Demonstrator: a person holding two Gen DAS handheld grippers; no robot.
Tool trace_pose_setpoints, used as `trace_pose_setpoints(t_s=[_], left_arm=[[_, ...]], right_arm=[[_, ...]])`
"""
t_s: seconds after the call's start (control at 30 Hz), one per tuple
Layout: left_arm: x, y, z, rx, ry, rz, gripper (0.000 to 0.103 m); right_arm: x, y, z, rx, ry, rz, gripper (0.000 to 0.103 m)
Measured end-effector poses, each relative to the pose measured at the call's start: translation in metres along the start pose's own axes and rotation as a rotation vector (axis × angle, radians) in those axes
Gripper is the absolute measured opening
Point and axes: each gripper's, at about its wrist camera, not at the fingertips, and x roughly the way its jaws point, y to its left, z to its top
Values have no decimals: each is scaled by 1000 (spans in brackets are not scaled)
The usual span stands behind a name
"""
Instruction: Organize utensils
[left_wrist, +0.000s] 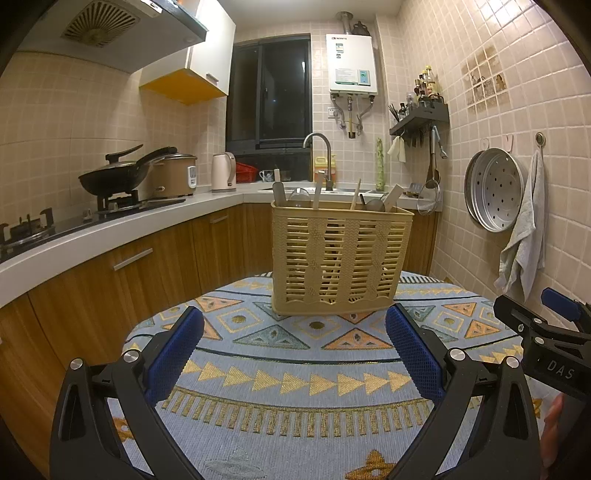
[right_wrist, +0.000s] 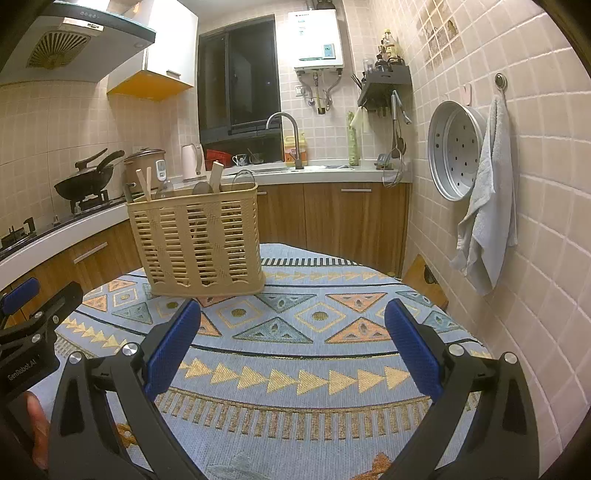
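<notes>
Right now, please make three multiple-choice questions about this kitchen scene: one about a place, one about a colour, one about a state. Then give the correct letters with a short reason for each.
1. Where does the utensil basket stand?
A. in the sink
B. on the patterned tablecloth
C. on the stove

2. What colour are the pads on the gripper fingers?
A. blue
B. red
C. white

3. In what state is the left gripper?
A. shut on a spoon
B. shut on the basket
C. open, holding nothing

Answers:
1. B, since the basket's base rests on the cloth-covered table in both views.
2. A, since blue textured pads show on every finger.
3. C, since its jaws stand wide apart with only cloth visible between them; the right gripper is open too.
</notes>
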Motion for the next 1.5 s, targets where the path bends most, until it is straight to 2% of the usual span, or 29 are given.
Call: trace_pose_setpoints(t_s=[1.5], left_arm=[[0, 2, 4, 11, 2, 12, 95]], right_arm=[[6, 14, -6, -76, 27, -21, 95]])
